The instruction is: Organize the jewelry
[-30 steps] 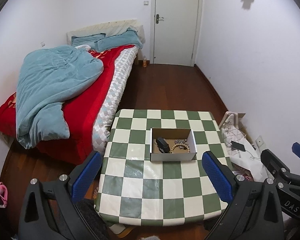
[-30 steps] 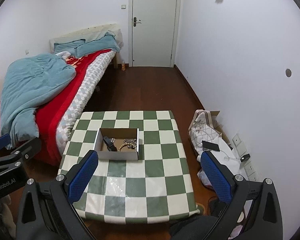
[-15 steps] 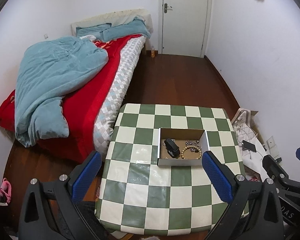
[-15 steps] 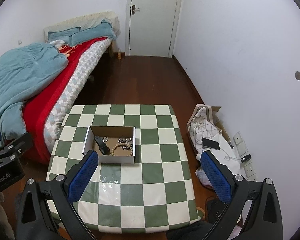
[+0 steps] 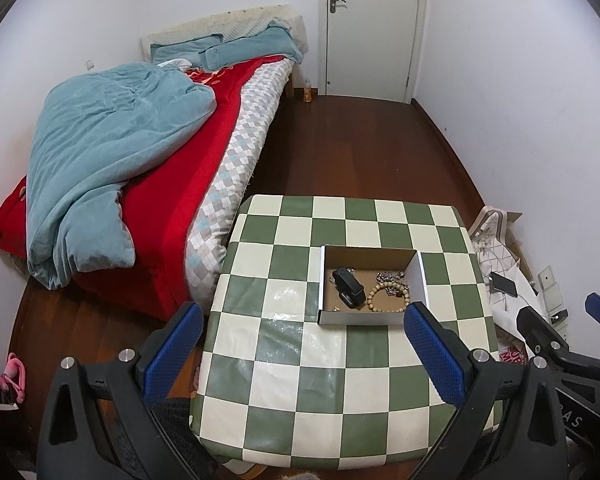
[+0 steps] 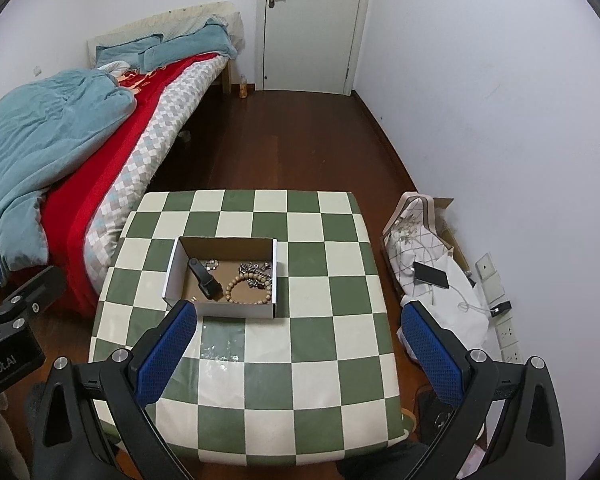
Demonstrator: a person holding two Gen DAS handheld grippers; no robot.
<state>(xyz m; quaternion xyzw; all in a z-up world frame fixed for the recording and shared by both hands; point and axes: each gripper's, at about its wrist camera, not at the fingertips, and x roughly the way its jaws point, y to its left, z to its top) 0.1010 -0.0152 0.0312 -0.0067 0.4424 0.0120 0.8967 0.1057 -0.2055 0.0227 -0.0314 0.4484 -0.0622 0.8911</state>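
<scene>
Both tongs, left [image 5: 300, 340] and right [image 6: 296, 340], gape empty above tabletop [image 6: 312, 360]; cardboard box [image 6: 220, 308] corrals beaded bracelet [image 6: 246, 290], likely awaiting sorting.

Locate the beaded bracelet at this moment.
The beaded bracelet lies in the open cardboard box on the checkered table, right of the black watch and just in front of the silver chain.

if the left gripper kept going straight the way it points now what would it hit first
Probably the checkered table, just short of the cardboard box. The left gripper is open and empty, angled down at the tabletop; depth is hard to judge.
</scene>
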